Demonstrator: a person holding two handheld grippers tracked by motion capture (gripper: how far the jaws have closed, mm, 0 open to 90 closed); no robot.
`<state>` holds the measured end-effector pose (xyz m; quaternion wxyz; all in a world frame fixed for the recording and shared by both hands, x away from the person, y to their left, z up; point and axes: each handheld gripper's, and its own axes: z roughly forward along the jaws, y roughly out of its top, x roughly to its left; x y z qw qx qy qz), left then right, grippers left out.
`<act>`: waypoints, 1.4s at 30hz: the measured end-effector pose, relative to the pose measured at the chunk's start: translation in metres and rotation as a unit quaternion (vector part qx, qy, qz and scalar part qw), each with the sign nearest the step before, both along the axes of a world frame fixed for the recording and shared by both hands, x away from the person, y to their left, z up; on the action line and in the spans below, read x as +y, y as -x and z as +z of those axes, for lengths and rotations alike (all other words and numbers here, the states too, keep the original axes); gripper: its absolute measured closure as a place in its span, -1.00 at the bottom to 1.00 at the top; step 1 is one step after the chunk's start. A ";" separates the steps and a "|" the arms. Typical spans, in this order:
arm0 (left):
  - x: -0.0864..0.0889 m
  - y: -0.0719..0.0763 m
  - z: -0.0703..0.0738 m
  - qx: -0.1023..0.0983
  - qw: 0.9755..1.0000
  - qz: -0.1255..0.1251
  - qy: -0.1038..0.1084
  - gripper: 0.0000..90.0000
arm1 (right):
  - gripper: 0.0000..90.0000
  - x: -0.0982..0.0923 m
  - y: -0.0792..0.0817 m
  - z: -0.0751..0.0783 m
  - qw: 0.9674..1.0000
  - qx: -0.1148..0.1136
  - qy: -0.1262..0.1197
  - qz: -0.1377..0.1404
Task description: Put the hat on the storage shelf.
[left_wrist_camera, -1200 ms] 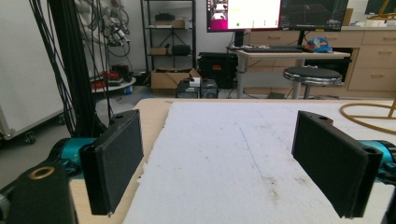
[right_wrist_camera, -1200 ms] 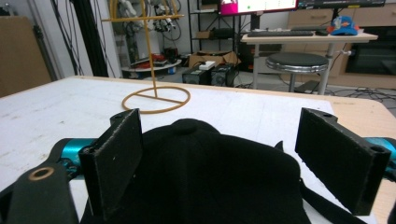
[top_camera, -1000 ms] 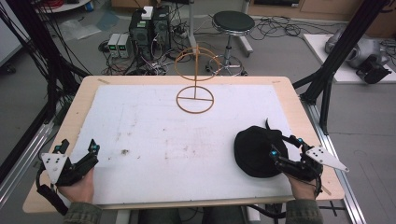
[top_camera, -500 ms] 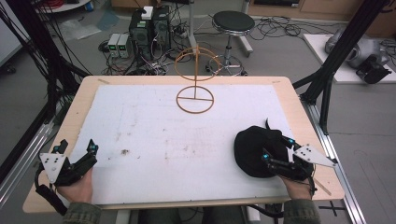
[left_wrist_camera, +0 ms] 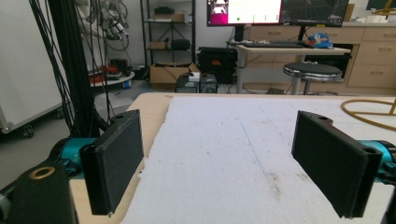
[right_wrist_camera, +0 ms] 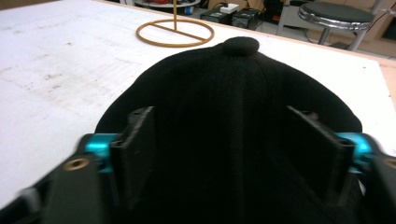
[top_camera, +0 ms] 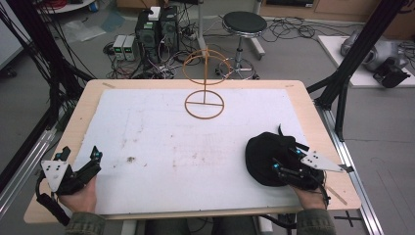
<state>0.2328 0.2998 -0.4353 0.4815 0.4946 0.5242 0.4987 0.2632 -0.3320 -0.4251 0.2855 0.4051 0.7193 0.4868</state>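
While my left gripper rests at the near left corner of the table, its jaws spread wide over bare white mat, my right gripper sits over the near edge of the black cap at the near right. Its jaws have just been closing, with the cap's crown between them; I cannot tell whether the pads press the cloth yet. Farther off, mid-table at the far edge, stands the wire stand, well apart from the cap.
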 end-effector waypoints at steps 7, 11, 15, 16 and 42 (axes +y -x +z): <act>0.001 0.000 0.001 0.000 1.000 0.000 0.000 -0.61 | -0.01 -0.004 0.000 -0.002 1.000 0.011 -0.007 0.004; 0.001 0.000 0.000 0.000 1.000 0.000 -0.002 -0.61 | 0.31 -0.004 0.000 -0.001 1.000 0.018 -0.008 -0.003; 0.001 0.000 0.001 0.000 1.000 0.000 -0.004 -0.61 | 0.49 -0.005 0.000 -0.001 1.000 0.019 -0.007 -0.008; 0.001 0.000 0.000 0.001 1.000 0.000 -0.003 -0.61 | 0.57 -0.004 0.000 -0.002 1.000 0.019 -0.003 -0.009; -0.001 -0.001 0.000 0.000 1.000 -0.005 -0.004 -0.61 | 0.94 -0.006 0.003 0.002 1.000 0.005 -0.010 -0.020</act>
